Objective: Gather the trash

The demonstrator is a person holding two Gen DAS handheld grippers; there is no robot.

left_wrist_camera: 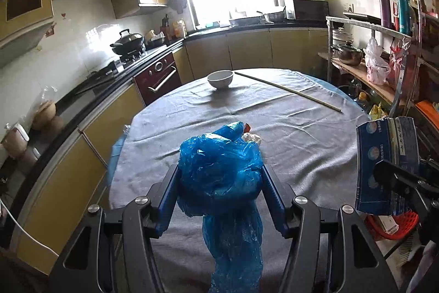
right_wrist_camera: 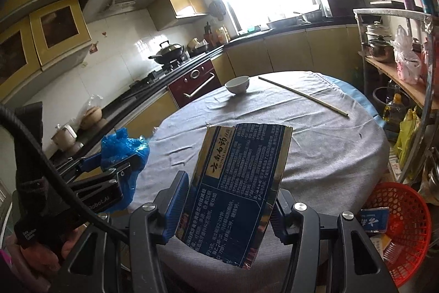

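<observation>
My left gripper (left_wrist_camera: 221,177) is shut on a crumpled blue plastic bag (left_wrist_camera: 219,164) and holds it above the near edge of the round table (left_wrist_camera: 301,133). The bag hangs down between the jaws. A small white scrap (left_wrist_camera: 252,137) lies on the cloth just behind it. My right gripper (right_wrist_camera: 230,197) is shut on a flattened blue cardboard box (right_wrist_camera: 241,183) with Chinese print, held upright over the table's near edge. The box also shows in the left wrist view (left_wrist_camera: 384,164), and the bag in the right wrist view (right_wrist_camera: 123,150).
A white bowl (left_wrist_camera: 220,78) and a long thin stick (left_wrist_camera: 288,91) lie at the far side of the table. A red mesh basket (right_wrist_camera: 397,227) with some packaging in it stands on the floor at the right. Shelves (left_wrist_camera: 370,73) stand at the right, kitchen counters (left_wrist_camera: 82,106) at the left.
</observation>
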